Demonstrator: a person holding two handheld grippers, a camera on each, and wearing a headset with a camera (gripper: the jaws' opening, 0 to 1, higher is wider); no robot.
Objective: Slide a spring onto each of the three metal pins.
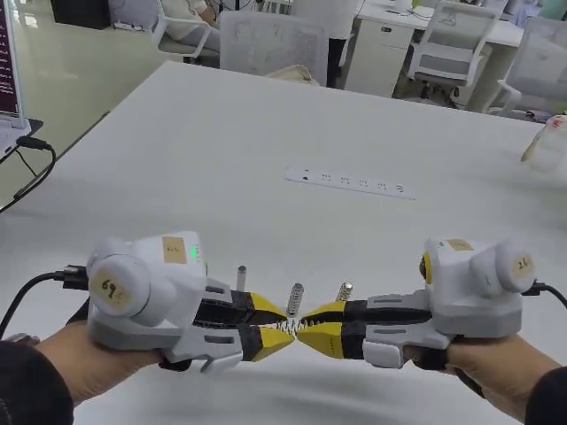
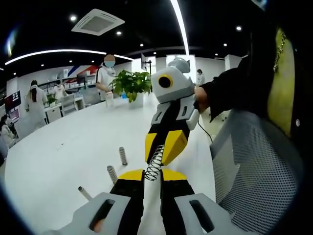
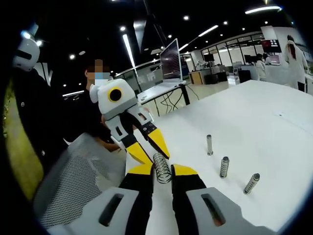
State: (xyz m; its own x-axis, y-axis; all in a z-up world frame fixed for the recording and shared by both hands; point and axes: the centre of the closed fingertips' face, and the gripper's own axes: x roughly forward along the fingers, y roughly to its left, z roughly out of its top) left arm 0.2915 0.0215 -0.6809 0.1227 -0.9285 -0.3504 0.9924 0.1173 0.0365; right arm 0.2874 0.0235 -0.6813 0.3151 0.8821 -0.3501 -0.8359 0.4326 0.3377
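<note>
Left tongs [image 1: 279, 325] and right tongs [image 1: 303, 330] held horizontal, tip to tip, just in front of the bare pin [image 1: 241, 277]. Both clenched on the same spring [image 3: 161, 168].

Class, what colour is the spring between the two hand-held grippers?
The spring is silver; right gripper view.

**Fig. – Bench surroundings**

Head view: white table [image 1: 266, 133] w/ white power strip [image 1: 350, 183] lying flat toward far side. Beyond far edge, office chairs [image 1: 443, 44]. At L edge, black cable [image 1: 35, 173]. Left gripper view: potted plant [image 2: 132, 84] on tabletop, ceiling vent [image 2: 97, 22] betw. strip lights, grey mesh chair [image 2: 254, 166] at R. Right gripper view: monitor [image 3: 172, 61] on bkgd desk.
</note>
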